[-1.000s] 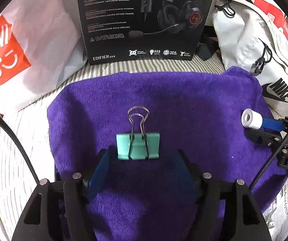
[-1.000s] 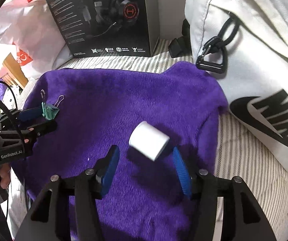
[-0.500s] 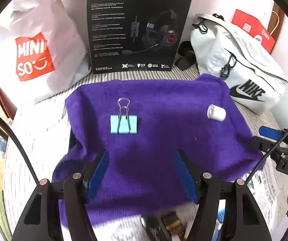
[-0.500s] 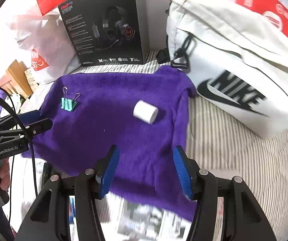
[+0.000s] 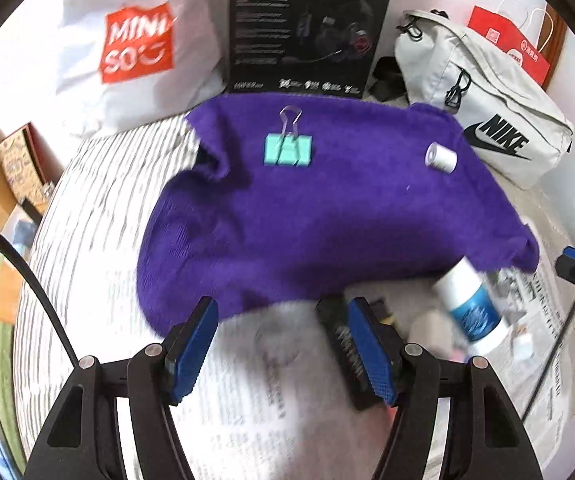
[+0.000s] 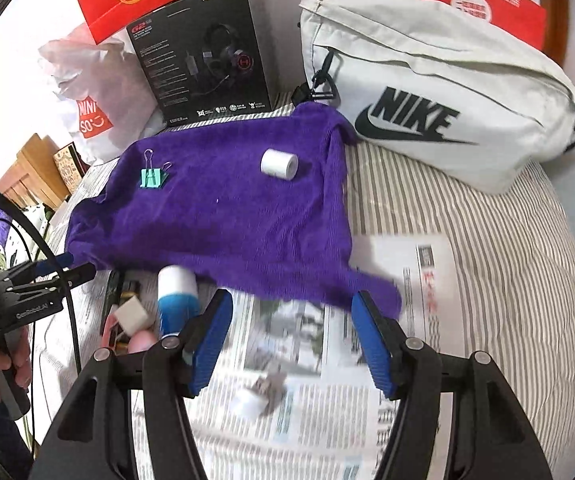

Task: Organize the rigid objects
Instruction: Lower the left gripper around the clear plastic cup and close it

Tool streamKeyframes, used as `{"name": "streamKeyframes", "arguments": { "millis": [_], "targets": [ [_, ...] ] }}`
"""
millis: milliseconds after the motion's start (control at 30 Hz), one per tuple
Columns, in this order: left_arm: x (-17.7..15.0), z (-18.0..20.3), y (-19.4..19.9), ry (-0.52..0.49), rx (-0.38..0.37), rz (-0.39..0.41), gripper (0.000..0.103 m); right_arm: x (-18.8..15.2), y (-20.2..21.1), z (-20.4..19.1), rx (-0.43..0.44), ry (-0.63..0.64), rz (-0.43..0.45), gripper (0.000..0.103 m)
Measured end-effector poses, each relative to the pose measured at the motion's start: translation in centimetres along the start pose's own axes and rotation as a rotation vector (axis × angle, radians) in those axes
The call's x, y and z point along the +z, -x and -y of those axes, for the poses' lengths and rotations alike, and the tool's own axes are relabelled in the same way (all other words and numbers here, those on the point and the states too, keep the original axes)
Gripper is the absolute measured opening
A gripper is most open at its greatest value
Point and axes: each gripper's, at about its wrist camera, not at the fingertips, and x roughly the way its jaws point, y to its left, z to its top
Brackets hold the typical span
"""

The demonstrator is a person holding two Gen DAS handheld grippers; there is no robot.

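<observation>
A mint-green binder clip point(image 5: 288, 149) point(image 6: 152, 178) lies on the purple towel point(image 5: 327, 216) point(image 6: 223, 216), toward its far left. A small white roll point(image 5: 441, 157) point(image 6: 279, 164) rests on the towel's far right. Both sit free, well ahead of the grippers. My left gripper point(image 5: 283, 356) stands open with nothing between its fingers, over newspaper point(image 5: 247, 392) at the towel's near edge. The right gripper point(image 6: 292, 340) hovers over newspaper point(image 6: 307, 360) too; its jaws are opening and hold nothing. Each gripper shows at the other view's edge.
Near the towel's front edge lie a white-and-blue bottle point(image 5: 471, 308) point(image 6: 177, 296), a black bar-shaped item point(image 5: 343, 344), a white cube point(image 6: 133, 314) and small bits. A black headset box point(image 6: 207, 60), a white Nike bag point(image 6: 427, 100) and a Miniso bag point(image 5: 135, 44) stand behind.
Both grippers drew back and up from the towel; the clip and the white roll, earlier between their fingers, now lie far ahead. Newspaper and the bottle came into view.
</observation>
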Motion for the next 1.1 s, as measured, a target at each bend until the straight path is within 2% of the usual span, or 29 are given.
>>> {"name": "streamKeyframes", "arguments": {
  "millis": [200,367,400,500,600,667,733,867,1100],
  "targets": [
    [-1.9,-0.5,-0.4,-0.001,-0.007,0.020,0.065,-2.1,0.9,-0.2,0.011,-0.013,0.009,0.061],
    [-2.3,-0.3,-1.4,-0.023,0.006,0.018,0.055,-3.4,1.0,0.0,0.013,-0.021,0.008,0.061],
    [-2.4,-0.3,-1.6,-0.023,0.003,0.020,0.050,-3.6,0.9,0.1,0.011,-0.023,0.002,0.061],
    [-2.4,-0.1,-1.8,-0.034,-0.004,0.037,0.048,-4.3,0.6,0.8,0.000,-0.048,-0.008,0.061],
    [-2.4,0.0,-1.9,-0.050,-0.003,0.054,0.037,-4.7,0.4,1.5,-0.010,-0.059,-0.016,0.061],
    [-2.4,-0.1,-2.0,-0.053,-0.010,0.061,0.035,-4.8,0.3,1.9,-0.013,-0.069,-0.018,0.061],
    [-2.3,-0.1,-1.9,-0.047,-0.011,0.069,0.026,-4.9,0.3,2.1,-0.015,-0.074,-0.014,0.062],
    [-2.4,-0.1,-1.9,-0.051,-0.030,0.073,0.026,-5.1,0.1,2.2,-0.005,-0.075,-0.017,0.061],
    [-3.0,-0.1,-1.7,-0.058,0.000,0.081,0.026,-6.1,-0.4,0.8,0.041,-0.020,-0.037,0.061]
  ]
}}
